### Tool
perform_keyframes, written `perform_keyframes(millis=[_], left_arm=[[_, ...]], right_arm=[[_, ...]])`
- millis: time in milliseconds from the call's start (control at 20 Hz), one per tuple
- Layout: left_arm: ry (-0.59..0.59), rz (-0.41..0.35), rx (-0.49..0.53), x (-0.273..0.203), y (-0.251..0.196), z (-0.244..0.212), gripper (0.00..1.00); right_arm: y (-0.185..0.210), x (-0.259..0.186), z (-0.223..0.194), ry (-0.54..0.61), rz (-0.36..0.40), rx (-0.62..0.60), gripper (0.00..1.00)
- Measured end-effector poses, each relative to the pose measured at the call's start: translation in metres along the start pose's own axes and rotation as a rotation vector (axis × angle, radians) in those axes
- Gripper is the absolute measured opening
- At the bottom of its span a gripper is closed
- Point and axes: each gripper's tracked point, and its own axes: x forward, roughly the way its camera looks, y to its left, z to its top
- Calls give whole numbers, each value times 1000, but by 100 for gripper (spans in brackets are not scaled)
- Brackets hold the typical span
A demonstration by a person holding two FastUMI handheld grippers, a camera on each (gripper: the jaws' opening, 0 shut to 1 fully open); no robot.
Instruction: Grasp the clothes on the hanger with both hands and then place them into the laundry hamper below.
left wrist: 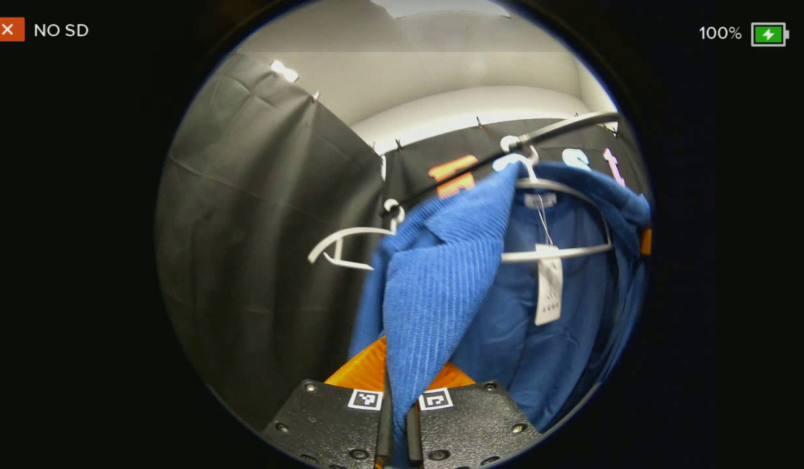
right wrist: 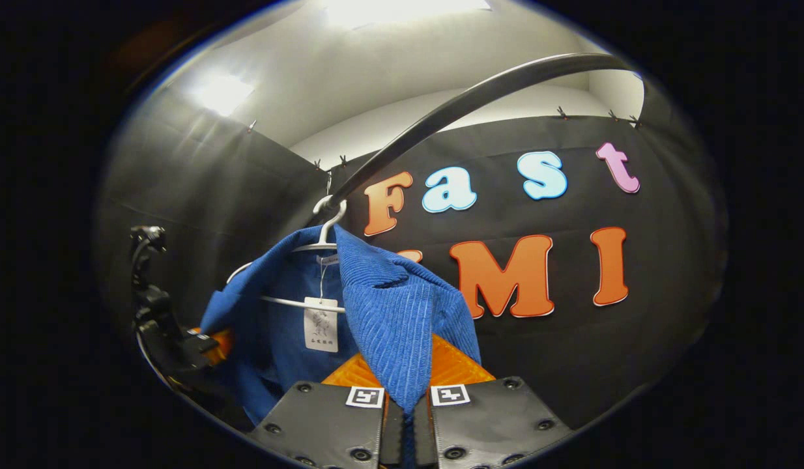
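Blue garment (left wrist: 441,260) pinched between fingers (left wrist: 384,423)

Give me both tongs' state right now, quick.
Left tongs: closed on the blue jacket.
Right tongs: closed on the blue jacket.

Left gripper (left wrist: 397,426) and right gripper (right wrist: 405,423), fingers closed, both pinching blue cloth (left wrist: 434,286).

Both views were aimed upward from close below the rail (right wrist: 480,94), each along its own fingers. The blue garment (left wrist: 441,273) on the white hanger (left wrist: 558,251) was shared, seen from opposite sides, with black cloth wall (left wrist: 258,215) behind
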Motion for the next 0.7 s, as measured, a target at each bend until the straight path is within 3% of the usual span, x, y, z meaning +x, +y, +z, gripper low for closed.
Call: perform_keyframes(millis=[250, 400, 700], left_arm=[[-75, 46, 62, 9, 42, 59, 5], [-154, 77, 156, 29, 66, 105, 7], [-179, 14, 268, 83, 80, 174, 3]], right_arm=[[-13, 1, 13, -55, -62, 8, 13], [-26, -2, 32, -135, -114, 19, 13], [-28, 1, 39, -155, -134, 16, 13]])
